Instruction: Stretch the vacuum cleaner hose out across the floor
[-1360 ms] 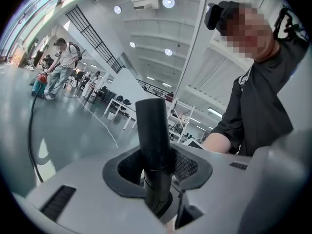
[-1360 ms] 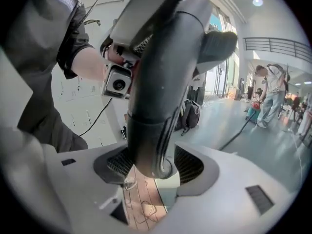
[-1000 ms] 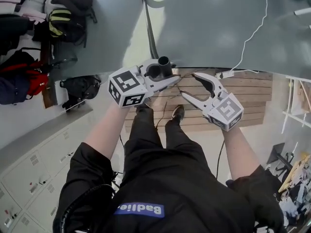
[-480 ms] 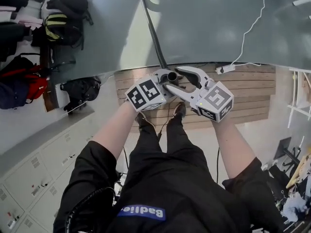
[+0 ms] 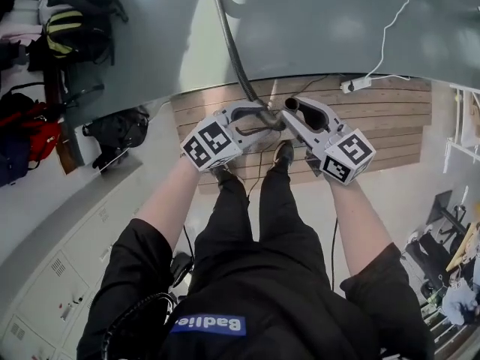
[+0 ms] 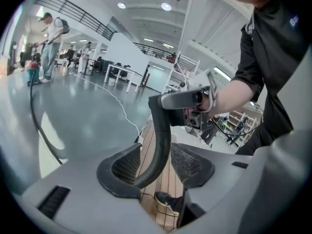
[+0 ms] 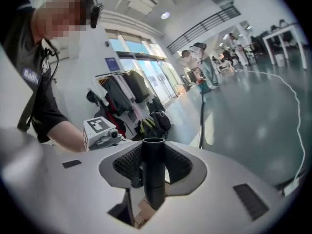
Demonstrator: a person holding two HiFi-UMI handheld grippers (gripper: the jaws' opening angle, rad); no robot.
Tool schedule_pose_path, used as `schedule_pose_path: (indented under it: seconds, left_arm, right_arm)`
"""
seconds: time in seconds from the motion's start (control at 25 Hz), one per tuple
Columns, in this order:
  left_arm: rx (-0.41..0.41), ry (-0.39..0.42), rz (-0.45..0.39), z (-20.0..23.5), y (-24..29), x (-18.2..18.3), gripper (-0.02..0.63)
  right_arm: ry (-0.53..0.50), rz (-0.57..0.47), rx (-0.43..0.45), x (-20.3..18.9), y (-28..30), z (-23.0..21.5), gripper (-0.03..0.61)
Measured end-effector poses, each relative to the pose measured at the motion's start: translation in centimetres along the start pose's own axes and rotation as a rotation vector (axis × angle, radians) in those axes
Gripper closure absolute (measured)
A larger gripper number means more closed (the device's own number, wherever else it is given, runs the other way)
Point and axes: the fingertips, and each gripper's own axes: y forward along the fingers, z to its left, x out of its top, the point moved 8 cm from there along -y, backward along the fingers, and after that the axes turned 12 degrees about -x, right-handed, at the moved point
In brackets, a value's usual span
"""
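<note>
Hose (image 5: 232,51) in head view: running from 12 o'clock to centre, held between left gripper (image 5: 274,124) at 9 o'clock and right gripper (image 5: 291,111) at 3 o'clock. Left gripper view: jaws opening, hose loose between pads. Right gripper view: jaws closing, pads touching upright hose end.

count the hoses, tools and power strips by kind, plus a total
hose: 1
tools: 2 (left tool opening, hose between its jaws; right tool closing on the hose end)
power strip: 1
total: 4
</note>
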Motion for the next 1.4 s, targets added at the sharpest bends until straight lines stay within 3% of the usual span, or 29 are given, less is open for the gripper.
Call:
schedule_pose_path:
  seconds: [0.2, 0.4, 0.52, 0.68, 0.88, 1.04, 1.16, 1.28, 1.4]
  left_arm:
    - [0.047, -0.076, -0.130, -0.2, -2.4, -2.8, 0.428]
    - [0.067, -0.050, -0.265, -0.1, -2.6, -0.3, 0.428]
    - [0.072, -0.038, -0.327, 0.6, -1.7, 0.8, 0.428]
    - [0.064, -0.032, -0.340, 2.7, 1.0, 0.5, 0.428]
    - [0.032, -0.033, -0.341, 3.7, 3.4, 0.8, 0.428]
    - [0.034, -0.054, -0.342, 2.7, 3.4, 2.1, 0.428]
    - [0.041, -0.055, -0.353, 1.4, 2.5, 3.9, 0.428]
    - [0.043, -0.052, -0.367, -1.1, 1.5, 6.4, 0.428]
    - [0.047, -0.056, -0.376, -4.7, 0.8, 9.1, 0.428]
  right_arm:
    - [0.312, -0.029, -0.178, -9.0, -0.3, -8.4, 0.440]
    - [0.423, 0.007, -0.273, -17.0, 1.1, -15.5, 0.440]
    - [0.424, 0.029, -0.317, -19.8, 1.8, -19.0, 0.440]
    - [0.376, 0.064, -0.418, -22.0, 2.3, -24.1, 0.439]
    - [0.184, 0.272, -0.595, -23.3, 2.1, -29.5, 0.423]
    - [0.091, 0.374, -0.666, -22.3, -0.4, -30.6, 0.405]
    - [0.100, 0.390, -0.662, -21.7, -2.8, -29.5, 0.400]
    - [0.161, 0.345, -0.591, -20.6, -5.1, -25.2, 0.400]
    - [0.193, 0.288, -0.440, -18.4, -7.7, -17.9, 0.400]
